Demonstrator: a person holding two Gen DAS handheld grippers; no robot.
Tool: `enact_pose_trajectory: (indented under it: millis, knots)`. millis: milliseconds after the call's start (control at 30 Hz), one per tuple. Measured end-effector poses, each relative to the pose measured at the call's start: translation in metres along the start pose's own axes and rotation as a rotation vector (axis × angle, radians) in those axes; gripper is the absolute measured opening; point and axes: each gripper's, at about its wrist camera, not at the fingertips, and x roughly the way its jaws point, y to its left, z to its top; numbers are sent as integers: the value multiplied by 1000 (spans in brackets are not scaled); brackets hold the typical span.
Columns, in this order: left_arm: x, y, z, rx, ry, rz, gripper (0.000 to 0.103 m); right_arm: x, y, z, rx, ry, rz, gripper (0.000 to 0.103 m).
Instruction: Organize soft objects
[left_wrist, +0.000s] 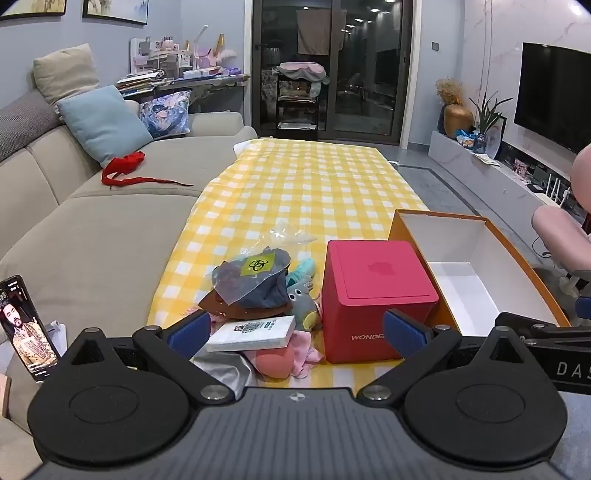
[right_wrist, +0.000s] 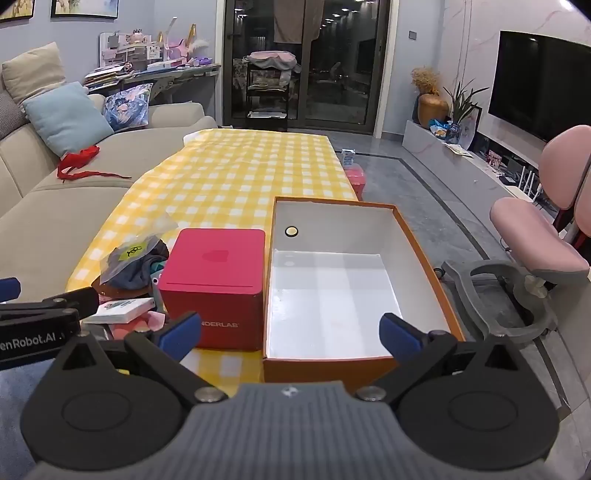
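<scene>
Nothing had been picked up yet: the task looked to be at its very start. The left gripper (left_wrist: 295, 330) hung with its jaws spread wide and empty above the near edge of the yellow-and-white checked surface (left_wrist: 317, 192), and the right gripper (right_wrist: 291, 332) was likewise released, holding nothing, hovering over the near end of the open orange cardboard box with a white interior (right_wrist: 417, 254).

The soft things lay heaped at the near left of the surface, just beside the closed pink-red cube-shaped box (left_wrist: 373, 295): a clear plastic bag of dark folded cloth with a yellow label (left_wrist: 255, 284), a small grey plush toy with a teal tuft (left_wrist: 301, 295) touching the cube's left side, and crumpled pink fabric (left_wrist: 291, 356) partly under a flat white rectangular card box (left_wrist: 251, 332) (a hard item, probably not meant to go along).

The orange box stood empty, its long axis running away from the cameras, touching the cube's right side. The plush toy stood roughly upright, head up.

The next move would probably call for the left gripper to reach down to the heap, close on one soft piece, and carry it over the cube into the orange box.
</scene>
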Motion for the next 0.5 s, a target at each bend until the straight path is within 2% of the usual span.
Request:
enact_pose_trajectory:
  millis: [500]
  knots:
    - [5,-1,2,-25,9,-16,103,0,-1,-6,-12,9,-9,100]
